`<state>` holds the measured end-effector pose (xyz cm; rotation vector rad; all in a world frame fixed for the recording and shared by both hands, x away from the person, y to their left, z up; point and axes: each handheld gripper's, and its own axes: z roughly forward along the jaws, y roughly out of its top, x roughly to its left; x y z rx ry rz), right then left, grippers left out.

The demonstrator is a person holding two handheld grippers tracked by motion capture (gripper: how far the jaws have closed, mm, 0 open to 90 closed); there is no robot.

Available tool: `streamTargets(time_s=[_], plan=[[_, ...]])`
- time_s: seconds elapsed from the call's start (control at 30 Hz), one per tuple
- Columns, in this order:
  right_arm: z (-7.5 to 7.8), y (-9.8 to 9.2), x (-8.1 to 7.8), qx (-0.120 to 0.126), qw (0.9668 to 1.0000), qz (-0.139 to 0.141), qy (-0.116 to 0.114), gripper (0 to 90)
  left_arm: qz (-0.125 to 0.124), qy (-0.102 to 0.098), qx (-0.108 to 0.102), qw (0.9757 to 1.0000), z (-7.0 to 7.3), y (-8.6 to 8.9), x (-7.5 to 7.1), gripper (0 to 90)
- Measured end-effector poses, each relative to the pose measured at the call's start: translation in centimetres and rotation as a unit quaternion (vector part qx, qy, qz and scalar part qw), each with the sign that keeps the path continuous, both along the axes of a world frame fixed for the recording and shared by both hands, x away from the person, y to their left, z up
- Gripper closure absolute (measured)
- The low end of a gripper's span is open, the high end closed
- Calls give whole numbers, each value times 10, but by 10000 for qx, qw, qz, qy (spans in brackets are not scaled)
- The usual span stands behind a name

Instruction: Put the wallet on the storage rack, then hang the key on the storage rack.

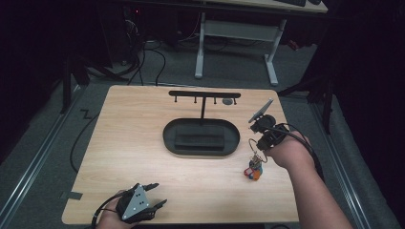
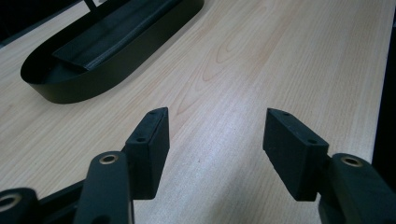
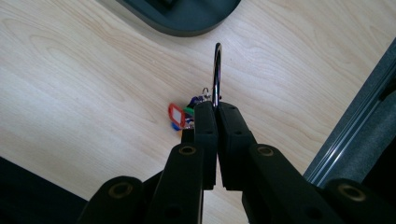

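Observation:
A metal key ring (image 1: pixel 255 145) (image 3: pixel 217 70) with coloured tags (image 1: pixel 253 171) (image 3: pixel 180 115) hanging from it is pinched in my right gripper (image 1: pixel 258 143) (image 3: pixel 216 106), whose jaws are shut on the ring's lower edge. The tags dangle just above or on the wooden table (image 1: pixel 143 143) at the right side. A black oval tray (image 1: pixel 200 138) (image 2: pixel 70 84) with a T-shaped hook stand (image 1: pixel 204 94) sits mid-table, left of the right gripper. My left gripper (image 1: pixel 155 193) (image 2: pixel 215 135) rests near the table's front left edge, jaws open, nothing between them.
A small dark round object (image 1: pixel 228 101) hangs or lies by the stand's right end. Cables (image 1: pixel 81 138) run over the grey floor left of the table. A white-legged desk (image 1: pixel 239 33) stands behind. The table's right edge (image 3: pixel 345 126) is close to the right gripper.

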<state>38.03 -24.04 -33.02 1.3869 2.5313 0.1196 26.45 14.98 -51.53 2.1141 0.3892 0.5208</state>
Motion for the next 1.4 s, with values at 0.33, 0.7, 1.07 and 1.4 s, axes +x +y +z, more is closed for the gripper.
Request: streamTargets(time_s=[0.33,0.7,1.07,1.4], plan=[[30,0,-2,249,9997,-29,-71,880,63,-73,-96,9999,2,1,3,407],[42,11,4,325,9993,-25,-170,880,212,0,-149,9997,3,11,-1,392],[54,24,18,432,9986,158,-259,881,440,420,-534,9967,2,29,-4,374],[63,30,41,505,9979,189,-356,881,801,567,-717,9926,0,51,-8,374]])
